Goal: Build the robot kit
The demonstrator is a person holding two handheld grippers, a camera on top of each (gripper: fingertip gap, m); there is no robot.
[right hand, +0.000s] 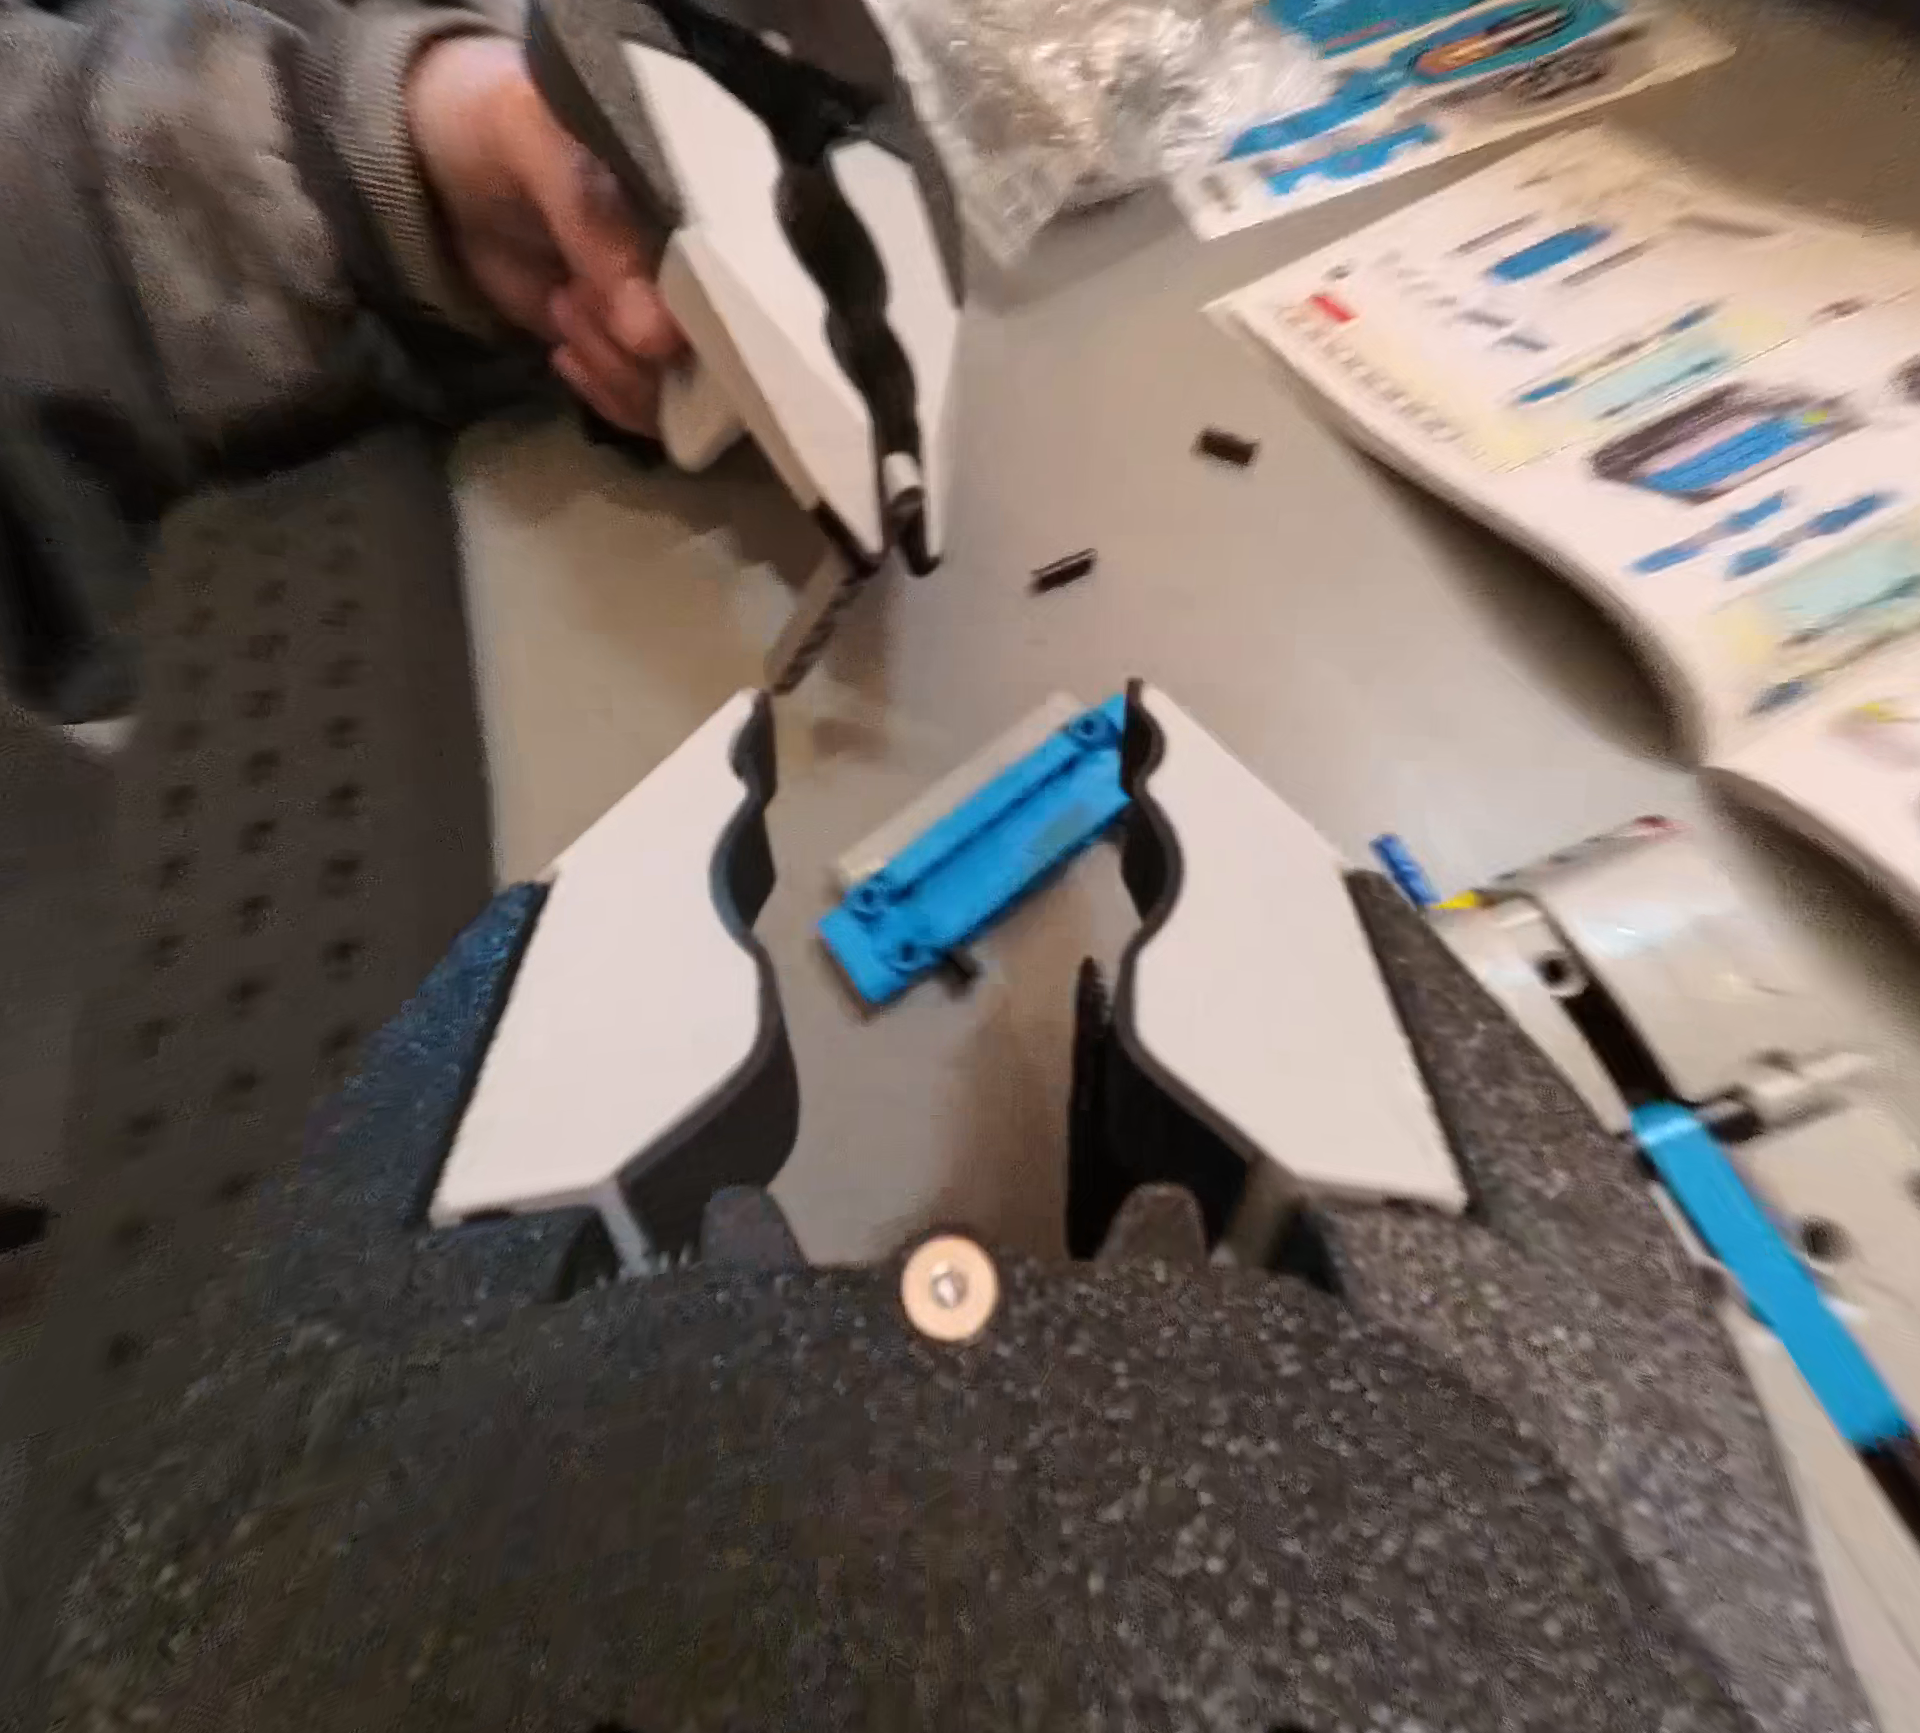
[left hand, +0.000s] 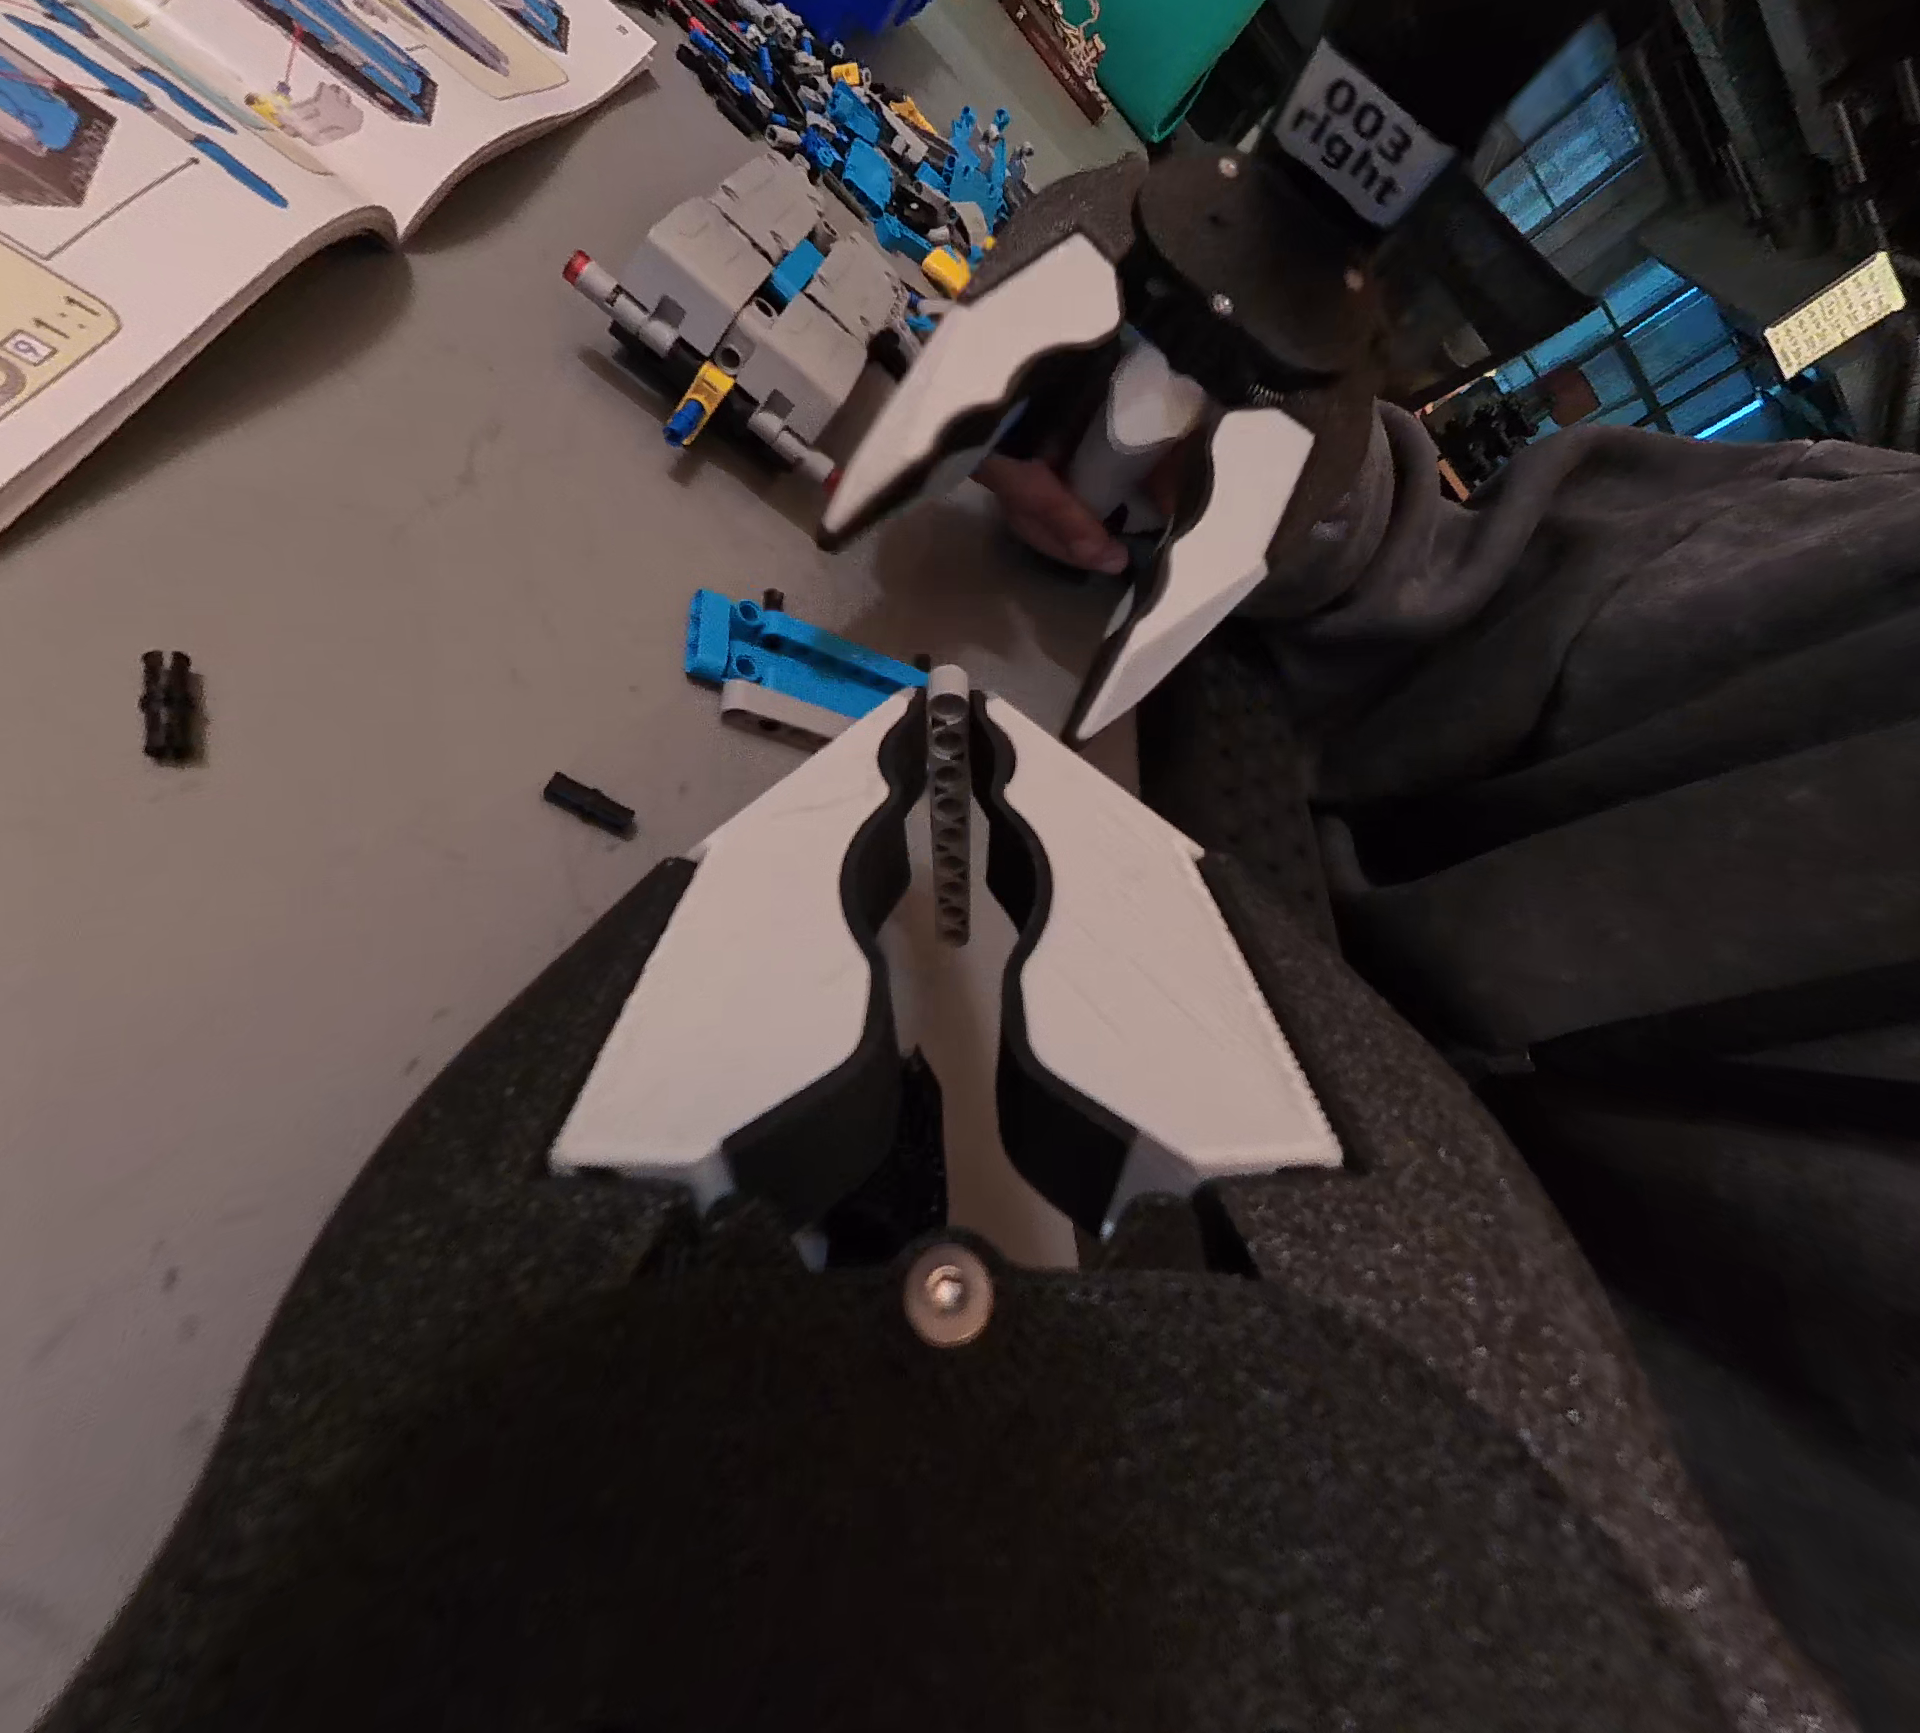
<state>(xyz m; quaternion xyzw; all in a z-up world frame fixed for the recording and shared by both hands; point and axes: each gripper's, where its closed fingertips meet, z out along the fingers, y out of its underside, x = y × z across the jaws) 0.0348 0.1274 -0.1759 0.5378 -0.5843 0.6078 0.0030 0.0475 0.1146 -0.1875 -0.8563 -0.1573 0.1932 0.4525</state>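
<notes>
While the left gripper (left hand: 948, 696) pinches a grey perforated beam (left hand: 951, 821) lengthwise between its fingers, the beam's far end pokes just past the tips. In the right wrist view the same beam (right hand: 821, 623) hangs from that gripper (right hand: 894, 540), tilted, above the bench (right hand: 1247, 644).

Right gripper (right hand: 948, 696): fingers spread, nothing between the pads. Directly below the gap lies a blue-and-white brick assembly (right hand: 977, 852) flat on the bench; contact with the fingers cannot be told because of blur.

Left wrist view: blue assembly (left hand: 790, 655) lies just beyond the beam tip, right gripper (left hand: 966, 623) above it. Two small black pins (left hand: 171, 707) (left hand: 589, 805) lie apart to the left. Grey motor block build (left hand: 748, 322) sits farther back, loose parts pile (left hand: 790, 83) behind it, open instruction booklet (left hand: 260, 52) at far left.
</notes>
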